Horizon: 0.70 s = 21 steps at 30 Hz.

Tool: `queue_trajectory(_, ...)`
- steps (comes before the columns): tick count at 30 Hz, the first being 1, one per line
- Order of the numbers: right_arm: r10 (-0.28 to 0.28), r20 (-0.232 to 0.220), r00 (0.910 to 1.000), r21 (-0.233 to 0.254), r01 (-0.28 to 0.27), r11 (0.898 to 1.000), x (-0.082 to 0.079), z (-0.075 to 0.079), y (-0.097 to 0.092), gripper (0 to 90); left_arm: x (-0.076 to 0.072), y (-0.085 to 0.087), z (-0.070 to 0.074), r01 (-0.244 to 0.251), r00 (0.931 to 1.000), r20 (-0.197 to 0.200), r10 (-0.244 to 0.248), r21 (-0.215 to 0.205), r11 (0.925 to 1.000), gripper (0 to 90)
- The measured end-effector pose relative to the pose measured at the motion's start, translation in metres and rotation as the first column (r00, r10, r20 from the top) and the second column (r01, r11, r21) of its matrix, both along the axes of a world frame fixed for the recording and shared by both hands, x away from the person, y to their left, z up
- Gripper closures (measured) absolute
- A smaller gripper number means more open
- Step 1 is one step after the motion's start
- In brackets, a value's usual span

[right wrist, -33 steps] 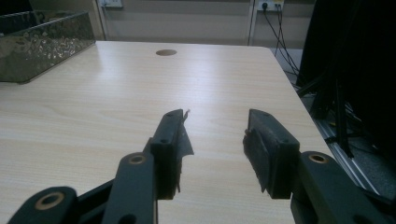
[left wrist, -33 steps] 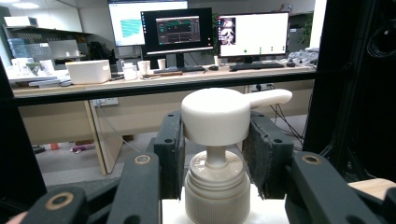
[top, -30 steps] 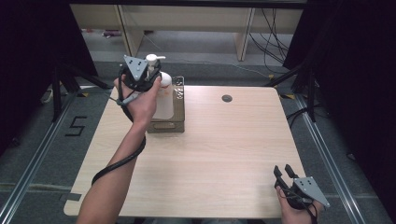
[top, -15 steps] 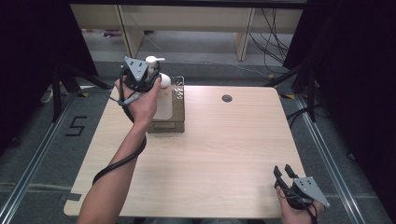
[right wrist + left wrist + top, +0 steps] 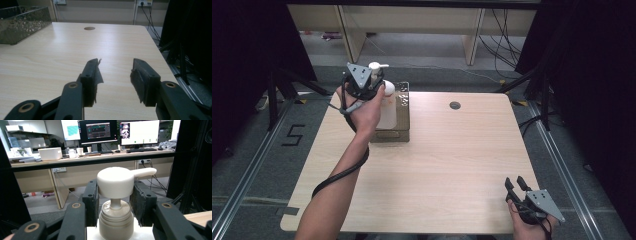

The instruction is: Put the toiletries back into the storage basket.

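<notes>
Left tongs [image 5: 377, 85] are pinching a white pump bottle [image 5: 117, 195] over the clear bin [image 5: 402, 112] at the tabletop's [image 5: 452, 165] far left edge.

Left of the bin, grey floor with a marked "5" [image 5: 293, 135] is showing; the bottle is sitting at the bin's far end, pads pressing its pump head. Right of the bin, bare pale wood is stretching past a round cable hole [image 5: 455, 105] to the right tongs [image 5: 517, 184], which are resting spread and empty at the near corner. Beyond, desks with lit monitors [image 5: 112, 132] are standing.

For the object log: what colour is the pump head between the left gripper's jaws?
White pump head, on a beige collar; clearest in the left gripper view.
</notes>
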State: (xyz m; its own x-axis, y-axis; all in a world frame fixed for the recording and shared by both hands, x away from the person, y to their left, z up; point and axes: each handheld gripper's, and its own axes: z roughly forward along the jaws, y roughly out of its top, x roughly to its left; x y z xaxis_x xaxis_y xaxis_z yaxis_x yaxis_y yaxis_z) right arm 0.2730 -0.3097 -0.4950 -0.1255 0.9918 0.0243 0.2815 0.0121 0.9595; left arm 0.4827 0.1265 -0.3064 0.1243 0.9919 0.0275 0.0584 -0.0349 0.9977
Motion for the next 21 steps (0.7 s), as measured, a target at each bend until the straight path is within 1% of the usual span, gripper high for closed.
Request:
queue_trajectory(2, -0.003, 0.007, 1.0000, -0.014, 0.003, 1.000, 0.000, 0.000, -0.001, 57.3, 0.000, 0.000, -0.002, 0.000, 1.0000, -0.003, 0.000, -0.001, 1.0000, 59.5)
queue_trajectory(3, -0.005, 0.002, 1.0000, -0.015, 0.005, 1.000, 0.000, 0.000, -0.001, 57.3, 0.000, 0.000, -0.002, -0.002, 1.0000, -0.002, 0.002, 0.001, 1.0000, 59.5)
queue_trajectory(4, -0.007, 0.007, 1.0000, -0.015, 0.007, 1.000, 0.000, 0.000, -0.001, 57.3, 0.001, 0.000, -0.003, -0.003, 1.0000, -0.003, 0.003, 0.001, 1.0000, 59.5)
queue_trajectory(5, -0.007, 0.002, 1.0000, -0.009, 0.007, 1.000, 0.000, 0.000, 0.000, 57.2, 0.001, 0.000, -0.003, -0.003, 1.0000, -0.004, 0.003, 0.004, 1.0000, 59.5)
queue_trajectory(7, 0.001, 0.011, 0.9999, -0.007, -0.001, 1.000, 0.001, 0.000, 0.000, 57.2, 0.001, 0.000, -0.004, -0.004, 1.0000, -0.008, 0.004, 0.005, 1.0000, 59.5)
queue_trajectory(9, 0.004, 0.008, 1.0000, 0.001, -0.004, 1.000, 0.000, 0.000, 0.000, 57.3, 0.002, 0.000, -0.005, -0.005, 1.0000, -0.008, 0.005, 0.006, 1.0000, 59.5)
queue_trajectory(13, 0.003, 0.007, 1.0000, -0.004, -0.003, 1.000, 0.000, 0.000, 0.000, 57.3, 0.003, 0.000, -0.007, -0.007, 0.9999, -0.013, 0.007, 0.004, 1.0000, 59.5)
queue_trajectory(14, 0.001, 0.009, 1.0000, -0.012, -0.001, 1.000, 0.000, 0.000, -0.001, 57.2, 0.004, 0.000, -0.007, -0.006, 0.9999, -0.016, 0.007, 0.003, 1.0000, 59.5)
queue_trajectory(18, 0.000, 0.007, 1.0000, -0.005, 0.000, 1.000, 0.000, 0.000, -0.001, 57.2, 0.004, 0.000, -0.010, -0.009, 0.9998, -0.019, 0.009, 0.005, 0.9999, 59.5)
queue_trajectory(19, -0.008, 0.003, 1.0000, -0.012, 0.008, 1.000, 0.000, 0.000, -0.001, 57.2, 0.004, 0.000, -0.010, -0.009, 0.9998, -0.020, 0.010, 0.004, 0.9999, 59.5)
queue_trajectory(20, -0.015, -0.006, 0.9999, 0.014, 0.015, 1.000, -0.001, 0.000, 0.001, 57.2, 0.004, 0.000, -0.011, -0.011, 0.9997, -0.023, 0.011, 0.008, 0.9999, 59.5)
queue_trajectory(21, -0.012, -0.006, 0.9999, 0.016, 0.012, 1.000, -0.001, 0.000, 0.001, 57.2, 0.004, 0.000, -0.012, -0.011, 0.9997, -0.024, 0.011, 0.007, 0.9999, 59.5)
